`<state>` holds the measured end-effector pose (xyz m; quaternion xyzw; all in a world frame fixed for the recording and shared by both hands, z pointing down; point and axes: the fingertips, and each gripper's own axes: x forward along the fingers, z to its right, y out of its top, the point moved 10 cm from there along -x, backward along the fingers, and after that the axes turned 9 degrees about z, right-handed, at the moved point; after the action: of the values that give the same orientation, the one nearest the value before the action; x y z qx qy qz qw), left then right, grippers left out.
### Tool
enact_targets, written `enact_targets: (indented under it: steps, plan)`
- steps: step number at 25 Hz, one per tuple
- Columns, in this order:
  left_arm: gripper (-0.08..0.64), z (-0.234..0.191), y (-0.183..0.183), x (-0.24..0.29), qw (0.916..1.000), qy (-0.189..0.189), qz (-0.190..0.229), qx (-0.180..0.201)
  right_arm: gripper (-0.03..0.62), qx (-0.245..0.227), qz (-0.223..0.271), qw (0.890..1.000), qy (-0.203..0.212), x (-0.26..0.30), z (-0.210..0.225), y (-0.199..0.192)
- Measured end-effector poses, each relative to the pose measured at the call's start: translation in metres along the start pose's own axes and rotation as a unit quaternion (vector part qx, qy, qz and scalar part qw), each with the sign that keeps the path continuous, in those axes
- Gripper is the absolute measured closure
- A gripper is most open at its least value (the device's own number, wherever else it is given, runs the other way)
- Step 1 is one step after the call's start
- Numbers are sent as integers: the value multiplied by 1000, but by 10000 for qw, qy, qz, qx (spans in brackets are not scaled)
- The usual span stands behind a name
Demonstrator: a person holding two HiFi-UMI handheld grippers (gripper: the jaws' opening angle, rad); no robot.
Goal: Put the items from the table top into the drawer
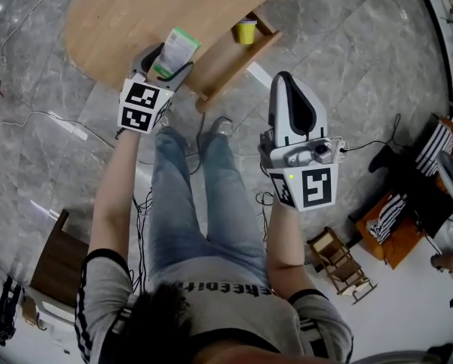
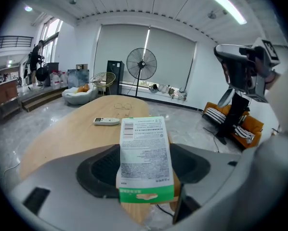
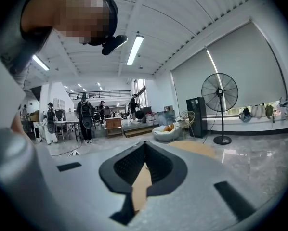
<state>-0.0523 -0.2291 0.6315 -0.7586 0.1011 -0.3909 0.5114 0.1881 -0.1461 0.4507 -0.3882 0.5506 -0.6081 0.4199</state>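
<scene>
My left gripper (image 1: 164, 65) is shut on a flat white packet with a green edge (image 1: 175, 50), held over the near edge of the oval wooden table (image 1: 113, 14). In the left gripper view the packet (image 2: 145, 148) stands upright between the jaws, printed side and barcode towards the camera. A white remote (image 2: 107, 121) lies further along the tabletop. An open wooden drawer (image 1: 225, 61) juts out under the table, with a yellow cup (image 1: 246, 30) inside. My right gripper (image 1: 285, 82) hangs right of the drawer over the floor, shut and holding nothing, as the right gripper view (image 3: 144, 148) also shows.
Thin glasses or wire (image 2: 122, 106) lie at the table's far end. The person's legs (image 1: 200, 196) stand just before the drawer. Cables (image 1: 52, 116) trail on the marble floor at left. A small wooden chair (image 1: 340, 264) is at lower right, a standing fan (image 2: 141, 66) beyond the table.
</scene>
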Motion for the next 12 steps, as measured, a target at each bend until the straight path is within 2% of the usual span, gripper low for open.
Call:
enact_targets:
  steps: [12]
  plan:
    - [253,64,-34,43,9986,283,-306,-311,591,79,-129,9988,474,-22,51,-10]
